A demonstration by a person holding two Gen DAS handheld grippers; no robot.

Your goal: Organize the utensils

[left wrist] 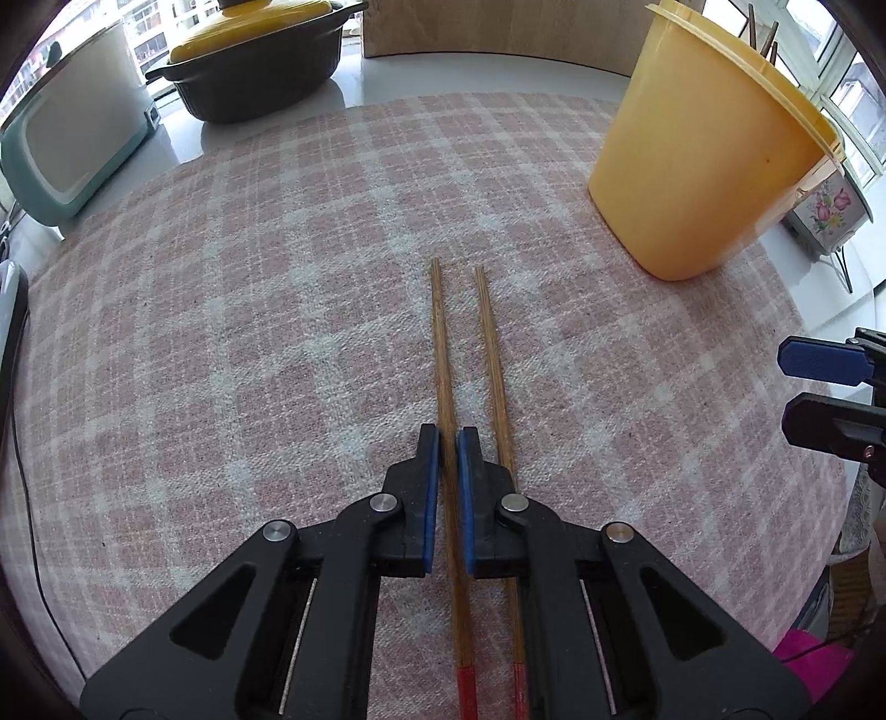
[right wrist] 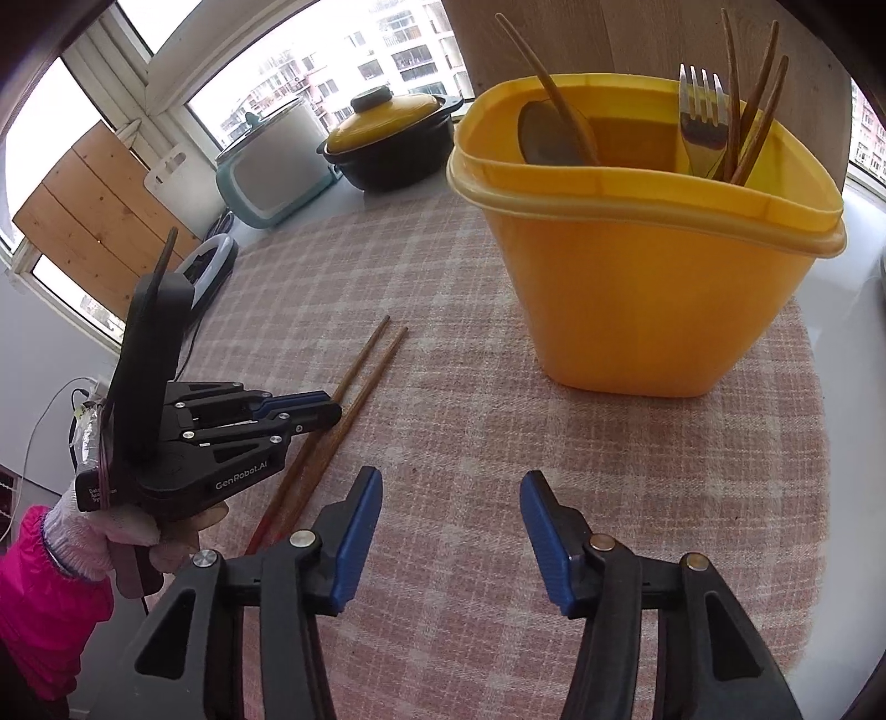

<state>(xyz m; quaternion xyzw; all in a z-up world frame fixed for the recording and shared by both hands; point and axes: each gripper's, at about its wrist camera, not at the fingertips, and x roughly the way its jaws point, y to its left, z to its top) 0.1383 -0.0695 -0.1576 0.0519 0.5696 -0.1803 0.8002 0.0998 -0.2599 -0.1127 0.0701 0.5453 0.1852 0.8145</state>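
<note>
Two wooden chopsticks with red ends lie side by side on the pink checked cloth. My left gripper is low over them with its jaws nearly closed around the left chopstick; the right chopstick lies just outside its right finger. Both also show in the right wrist view, with the left gripper over them. A yellow tub holds a fork, a spoon and several wooden utensils; it also shows in the left wrist view. My right gripper is open and empty, in front of the tub.
A black pot with a yellow lid and a pale blue cooker stand at the table's back left. A wooden board leans behind. A floral container sits right of the tub. The cloth's edge is near on the right.
</note>
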